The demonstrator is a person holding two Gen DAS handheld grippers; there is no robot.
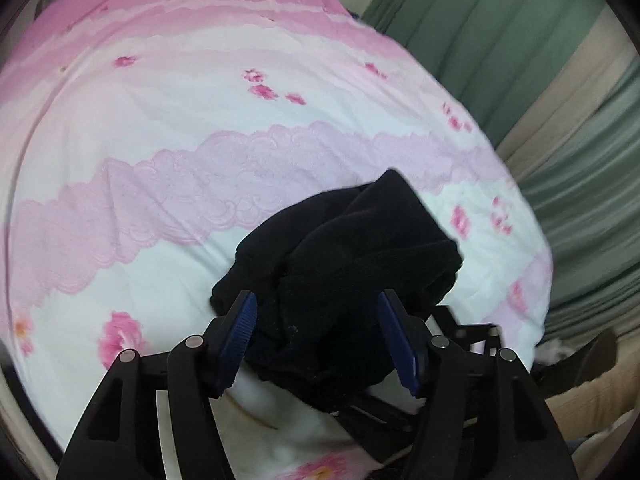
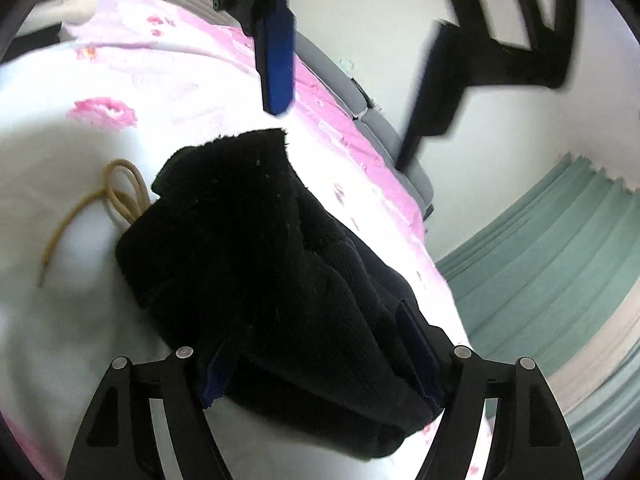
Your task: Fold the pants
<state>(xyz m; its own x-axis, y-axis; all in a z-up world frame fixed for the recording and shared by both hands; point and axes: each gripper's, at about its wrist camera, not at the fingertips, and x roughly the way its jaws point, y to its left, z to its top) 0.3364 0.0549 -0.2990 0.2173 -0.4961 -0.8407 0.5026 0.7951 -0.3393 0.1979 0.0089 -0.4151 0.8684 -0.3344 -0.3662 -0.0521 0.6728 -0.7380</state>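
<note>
The black pants [image 1: 344, 256] lie in a bunched, folded bundle on the pink and white floral bedspread [image 1: 200, 128]. My left gripper [image 1: 318, 312] is open, its blue pads on either side of the bundle's near end. In the right wrist view the pants [image 2: 256, 240] fill the middle. My right gripper [image 2: 320, 344] has its jaws wide apart, with the bundle draped between and over them; the fingertips are mostly hidden by the cloth. The left gripper [image 2: 360, 64] shows at the top of that view, open above the pants.
A tan cord [image 2: 116, 196] loops out from under the pants on the bedspread [image 2: 80, 140]. Green curtains [image 1: 520, 40] hang beyond the bed's right edge. A grey headboard [image 2: 392, 136] and white wall stand at the far end.
</note>
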